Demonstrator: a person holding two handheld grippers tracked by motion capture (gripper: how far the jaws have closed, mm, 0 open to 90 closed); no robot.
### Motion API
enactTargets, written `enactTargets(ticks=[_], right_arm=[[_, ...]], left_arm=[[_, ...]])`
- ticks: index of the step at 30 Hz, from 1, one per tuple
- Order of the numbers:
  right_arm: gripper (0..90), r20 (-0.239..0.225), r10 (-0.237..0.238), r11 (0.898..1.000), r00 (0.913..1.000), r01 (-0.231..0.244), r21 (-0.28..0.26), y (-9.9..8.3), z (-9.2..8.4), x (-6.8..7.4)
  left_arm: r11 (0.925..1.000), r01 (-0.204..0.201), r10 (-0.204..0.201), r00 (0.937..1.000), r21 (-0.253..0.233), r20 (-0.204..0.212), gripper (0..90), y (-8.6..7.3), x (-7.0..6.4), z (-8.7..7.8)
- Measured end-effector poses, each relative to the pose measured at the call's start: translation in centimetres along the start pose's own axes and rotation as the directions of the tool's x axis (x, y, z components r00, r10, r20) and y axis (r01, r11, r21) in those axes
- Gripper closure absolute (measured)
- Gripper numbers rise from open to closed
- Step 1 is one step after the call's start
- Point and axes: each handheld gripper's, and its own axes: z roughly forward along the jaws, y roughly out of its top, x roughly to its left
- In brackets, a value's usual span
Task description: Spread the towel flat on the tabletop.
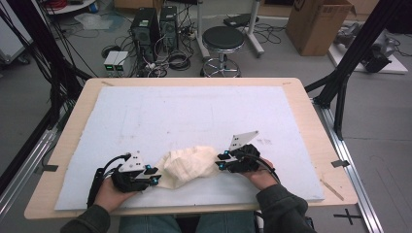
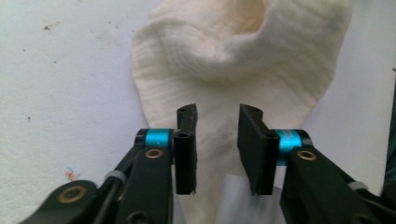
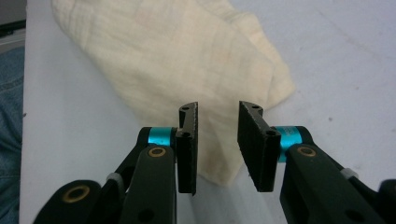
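Note:
A crumpled cream cloth [image 1: 191,164] lies on the white mat near the table's front edge, between my two grippers. My left gripper [image 1: 154,175] sits at the cloth's left end. In the left gripper view, the left gripper [image 2: 217,140] is open with its jaws hovering over the cloth's [image 2: 243,60] near edge. My right gripper [image 1: 221,161] sits at the cloth's right end. In the right gripper view, the right gripper [image 3: 217,140] is open, its jaws over a folded corner of the cloth [image 3: 177,60]. Neither pair of jaws pinches any fabric.
The white foam mat [image 1: 194,111] covers most of the wooden table [image 1: 316,126]. Behind the table stand a black stool [image 1: 223,41], computer towers [image 1: 145,29] and a cardboard box [image 1: 316,24]. Black frame posts [image 1: 342,82] rise at the right.

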Motion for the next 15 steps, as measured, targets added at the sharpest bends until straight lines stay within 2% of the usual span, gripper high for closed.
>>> enactTargets(ticks=[1, 2, 5, 8, 11, 15], right_arm=[[65.8, 0.001, 0.006, 1.000, 1.0000, -0.006, -0.003, 0.0, 0.0, 0.0], [65.5, 0.000, 0.004, 1.000, 1.0000, -0.004, 0.004, 0.0, 0.1, -0.1], [62.1, 0.007, -0.006, 0.999, 1.0000, 0.006, 0.053, -0.2, 0.8, 0.0], [63.7, 0.019, -0.022, 0.997, 0.9996, 0.020, 0.080, -0.4, 1.6, 0.3], [70.7, 0.029, -0.005, 0.998, 0.9996, 0.003, 0.063, -0.5, 1.7, 0.3], [85.6, 0.014, 0.014, 0.998, 0.9998, -0.015, 0.060, -0.5, 1.7, 0.0]], left_arm=[[0.9999, 0.011, -0.011, 0.9999, -0.004, -0.001, 62.8, 0.0, 0.0, 0.1], [1.0000, 0.005, -0.005, 1.0000, 0.007, -0.007, 61.0, 0.0, 0.1, 0.2], [0.9993, 0.023, -0.022, 0.9996, 0.028, -0.017, 51.6, 0.1, 0.3, 0.7], [0.9995, 0.005, -0.004, 0.9997, 0.030, -0.025, 52.4, 0.1, 0.1, 1.0], [0.9997, -0.005, 0.005, 0.9998, 0.026, -0.017, 62.9, 0.1, -0.1, 1.1], [0.9997, -0.012, 0.013, 0.9998, 0.021, -0.017, 80.2, 0.2, -0.5, 1.3]])
